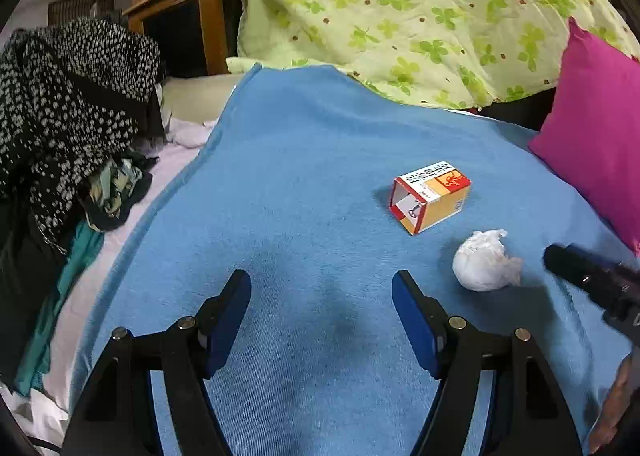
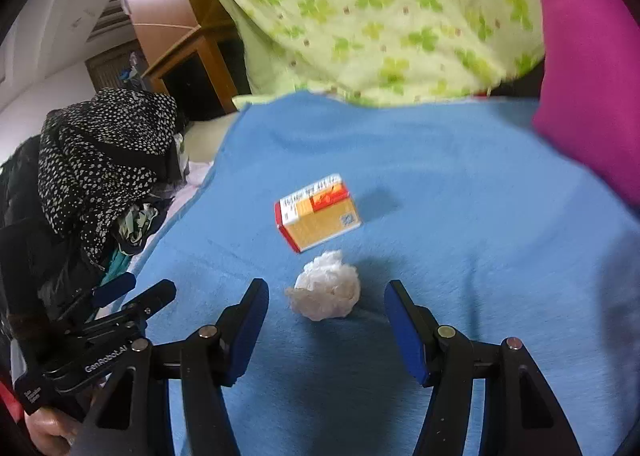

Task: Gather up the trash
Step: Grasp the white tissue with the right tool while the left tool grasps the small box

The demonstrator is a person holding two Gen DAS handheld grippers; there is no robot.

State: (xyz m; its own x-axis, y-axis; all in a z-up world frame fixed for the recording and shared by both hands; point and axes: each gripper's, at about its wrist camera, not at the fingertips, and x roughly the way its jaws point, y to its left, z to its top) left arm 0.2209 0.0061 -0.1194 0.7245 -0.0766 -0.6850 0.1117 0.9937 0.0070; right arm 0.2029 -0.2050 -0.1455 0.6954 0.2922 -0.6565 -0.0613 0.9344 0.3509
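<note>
A crumpled white tissue ball (image 2: 326, 286) lies on the blue blanket (image 2: 460, 195), just ahead of my right gripper (image 2: 326, 292) and between its open blue fingers. It also shows in the left wrist view (image 1: 484, 260). A small red, orange and white carton (image 2: 318, 211) lies on its side just beyond the tissue, and shows in the left wrist view (image 1: 430, 196). My left gripper (image 1: 322, 282) is open and empty over bare blanket, left of both items. The right gripper's tip (image 1: 580, 272) enters the left wrist view at the right edge.
A magenta pillow (image 1: 600, 135) lies at the right. A green clover-print quilt (image 1: 400, 7) is heaped at the back. A pile of black dotted clothing (image 1: 68, 103) sits at the left edge, with a wooden cabinet (image 1: 192, 15) behind.
</note>
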